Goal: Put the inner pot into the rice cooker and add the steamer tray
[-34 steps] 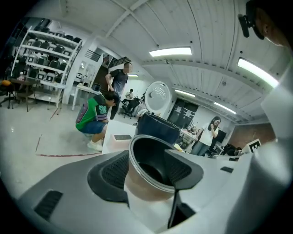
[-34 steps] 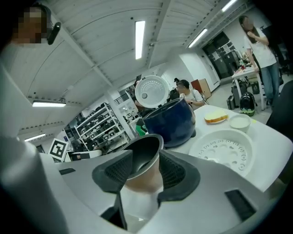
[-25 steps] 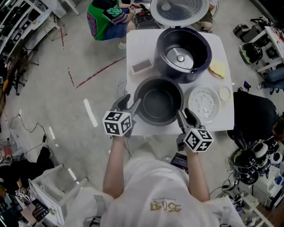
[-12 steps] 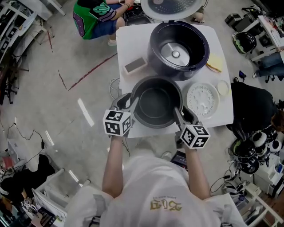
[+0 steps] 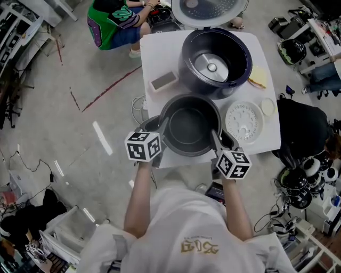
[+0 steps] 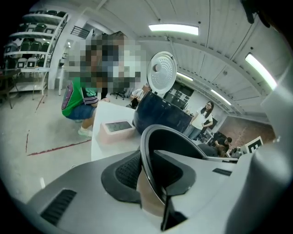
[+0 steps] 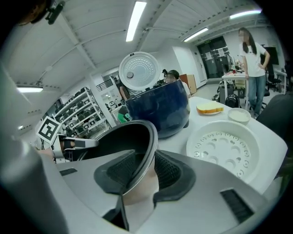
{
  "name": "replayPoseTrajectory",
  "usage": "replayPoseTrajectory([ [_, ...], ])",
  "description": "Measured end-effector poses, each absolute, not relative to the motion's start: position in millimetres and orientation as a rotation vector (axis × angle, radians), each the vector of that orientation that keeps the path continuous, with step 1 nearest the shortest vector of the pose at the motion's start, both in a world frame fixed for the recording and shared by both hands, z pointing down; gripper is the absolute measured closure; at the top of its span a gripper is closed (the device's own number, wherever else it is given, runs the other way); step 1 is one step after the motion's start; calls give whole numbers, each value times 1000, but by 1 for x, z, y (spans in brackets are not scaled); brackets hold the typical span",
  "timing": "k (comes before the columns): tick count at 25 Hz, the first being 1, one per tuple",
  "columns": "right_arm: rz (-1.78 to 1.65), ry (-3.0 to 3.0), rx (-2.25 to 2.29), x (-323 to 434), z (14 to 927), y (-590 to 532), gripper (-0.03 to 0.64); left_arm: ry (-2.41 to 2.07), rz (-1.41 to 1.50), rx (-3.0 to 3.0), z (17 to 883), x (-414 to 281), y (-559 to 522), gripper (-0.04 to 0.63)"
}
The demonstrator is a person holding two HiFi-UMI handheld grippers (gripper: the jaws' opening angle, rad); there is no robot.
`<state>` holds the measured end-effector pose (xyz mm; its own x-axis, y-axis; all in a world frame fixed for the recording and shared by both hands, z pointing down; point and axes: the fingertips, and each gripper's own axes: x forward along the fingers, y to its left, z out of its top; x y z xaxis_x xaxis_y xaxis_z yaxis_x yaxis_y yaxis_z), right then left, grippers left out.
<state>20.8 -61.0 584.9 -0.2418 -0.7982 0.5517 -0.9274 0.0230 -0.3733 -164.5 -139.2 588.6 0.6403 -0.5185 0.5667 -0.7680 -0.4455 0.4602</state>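
The dark inner pot stands on the white table in front of the open blue rice cooker. The white perforated steamer tray lies to the pot's right. My left gripper straddles the pot's left rim; its jaws have just been closing and the pads press on the wall. My right gripper straddles the right rim; its jaws have just been closing too, with the wall between them and the pads not clearly pressing.
The cooker's lid stands raised at the back. A grey rectangular box lies left of the cooker; a yellow sponge and a small white bowl lie on the right. A person in green crouches beyond the table.
Both grippers have sunk slightly onto the pot's rim. The left jaws have narrowed around the left wall and the right jaws have narrowed a little. The pot has stayed in place.
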Motion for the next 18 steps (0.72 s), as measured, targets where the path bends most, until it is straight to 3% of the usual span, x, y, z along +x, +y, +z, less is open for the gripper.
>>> replayPoseTrajectory([
  [18, 1059, -2303, 1841, 7, 523, -50, 517, -1074, 283, 2151, 531, -190, -116, 511],
])
